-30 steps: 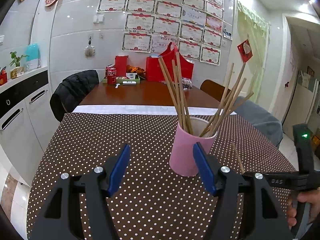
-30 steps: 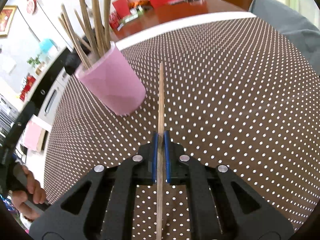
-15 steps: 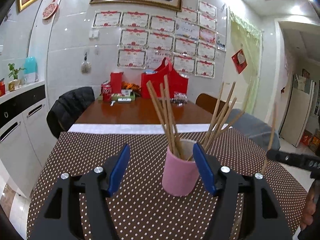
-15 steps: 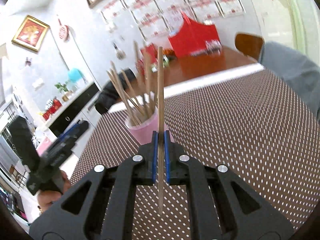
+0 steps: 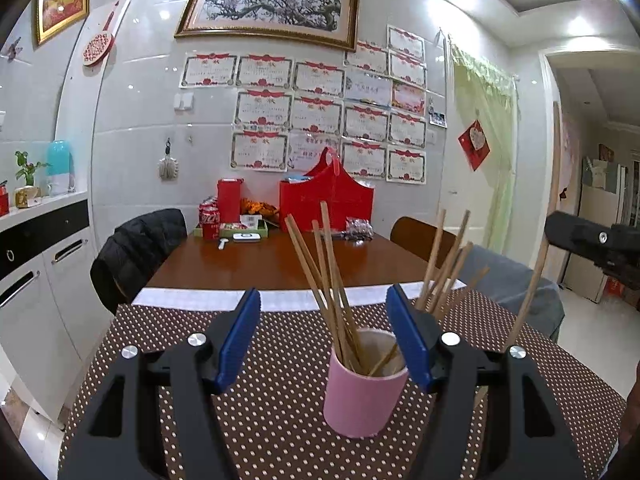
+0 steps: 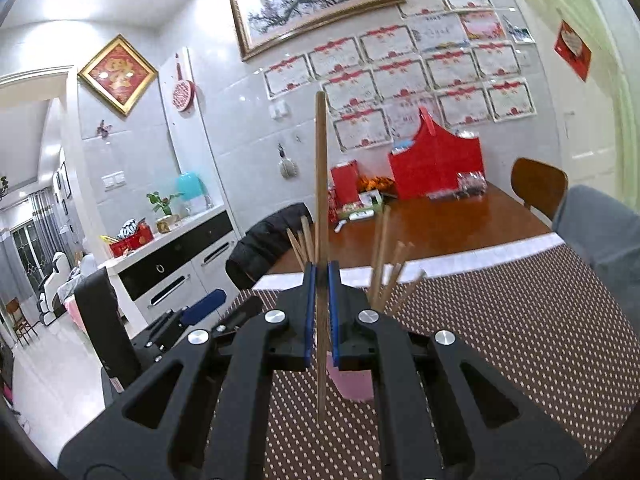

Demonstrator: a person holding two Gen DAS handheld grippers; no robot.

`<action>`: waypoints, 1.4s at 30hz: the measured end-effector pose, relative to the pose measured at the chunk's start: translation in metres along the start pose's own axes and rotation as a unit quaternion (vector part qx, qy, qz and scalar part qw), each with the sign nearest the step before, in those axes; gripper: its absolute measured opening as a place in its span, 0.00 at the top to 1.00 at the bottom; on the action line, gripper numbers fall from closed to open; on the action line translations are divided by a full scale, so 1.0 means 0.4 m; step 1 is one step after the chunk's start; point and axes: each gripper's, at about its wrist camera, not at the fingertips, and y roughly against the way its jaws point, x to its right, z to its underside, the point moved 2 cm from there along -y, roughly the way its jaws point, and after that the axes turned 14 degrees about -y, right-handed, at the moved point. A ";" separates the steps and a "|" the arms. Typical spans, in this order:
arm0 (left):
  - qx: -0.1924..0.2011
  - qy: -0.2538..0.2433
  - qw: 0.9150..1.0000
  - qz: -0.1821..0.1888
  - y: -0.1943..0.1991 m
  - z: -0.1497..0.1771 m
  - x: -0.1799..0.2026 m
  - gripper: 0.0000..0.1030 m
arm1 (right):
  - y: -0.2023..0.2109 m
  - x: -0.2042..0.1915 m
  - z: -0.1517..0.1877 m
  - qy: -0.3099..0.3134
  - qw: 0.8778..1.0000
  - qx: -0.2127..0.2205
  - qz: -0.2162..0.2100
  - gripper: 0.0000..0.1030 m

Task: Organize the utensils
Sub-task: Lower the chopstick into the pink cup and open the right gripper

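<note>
Polka-dot tablecloth is spread below. One chopstick, light, stiff, best gripped mid-shaft, is clamped upright by the right gripper above the pink cup; the left gripper is spread, empty.

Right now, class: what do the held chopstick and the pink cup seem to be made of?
Chopstick: probably bamboo or wood, a matte tan, unvarnished-looking shaft. Pink cup: smooth matte wall with a pale inside, perhaps plastic or coated paper; the pictures leave that open.
</note>
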 end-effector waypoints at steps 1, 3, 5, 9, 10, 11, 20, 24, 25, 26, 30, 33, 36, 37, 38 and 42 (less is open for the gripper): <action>0.004 0.002 1.000 0.000 -0.003 -0.007 -0.005 0.37 | -0.005 -0.007 -0.004 0.006 1.000 0.004 -0.001 0.94; 0.009 0.008 1.000 -0.002 -0.010 -0.020 -0.016 0.37 | -0.012 -0.026 -0.013 0.019 1.000 0.014 -0.002 0.94; 0.016 0.010 1.000 -0.004 -0.016 -0.030 -0.024 0.37 | -0.022 -0.040 -0.023 0.028 0.999 0.021 -0.005 0.94; 0.032 0.011 0.999 -0.017 -0.024 -0.051 -0.036 0.37 | -0.041 -0.053 -0.037 0.042 0.998 0.041 -0.006 0.94; 0.037 0.012 0.999 -0.019 -0.026 -0.056 -0.038 0.37 | -0.045 -0.054 -0.039 0.046 0.998 0.045 -0.007 0.94; 0.039 0.012 0.999 -0.020 -0.027 -0.058 -0.040 0.37 | -0.050 -0.058 -0.042 0.049 0.998 0.047 -0.007 0.94; 0.045 0.010 0.999 -0.027 -0.060 -0.065 -0.052 0.37 | -0.118 -0.069 -0.049 0.074 0.996 0.059 0.001 0.94; 0.036 0.013 0.999 -0.028 -0.077 -0.050 -0.057 0.37 | -0.147 -0.060 -0.040 0.079 0.995 0.054 0.008 0.94; 0.035 0.014 0.999 -0.029 -0.079 -0.046 -0.058 0.37 | -0.153 -0.060 -0.038 0.079 0.995 0.052 0.009 0.94; 0.034 0.014 0.999 -0.029 -0.081 -0.042 -0.059 0.37 | -0.162 -0.056 -0.032 0.079 0.996 0.047 0.010 0.94; 0.027 0.016 0.999 -0.028 -0.089 -0.028 -0.061 0.37 | -0.186 -0.046 -0.017 0.077 0.996 0.035 0.014 0.94; 0.025 0.014 0.999 -0.028 -0.092 -0.021 -0.061 0.37 | -0.198 -0.041 0.000 0.081 0.996 0.027 0.018 0.94; 0.022 0.013 0.999 -0.029 -0.095 -0.015 -0.063 0.37 | -0.207 -0.039 0.012 0.082 0.996 0.020 0.020 0.94; 0.021 0.014 0.999 -0.030 -0.097 -0.012 -0.066 0.37 | -0.209 -0.037 0.015 0.082 0.996 0.018 0.021 0.94; 0.020 0.015 0.999 -0.030 -0.097 -0.010 -0.068 0.37 | -0.211 -0.035 0.019 0.082 0.996 0.016 0.022 0.94; 0.017 0.020 0.999 -0.033 -0.097 -0.004 -0.074 0.37 | -0.226 -0.030 0.039 0.083 0.996 0.004 0.026 0.94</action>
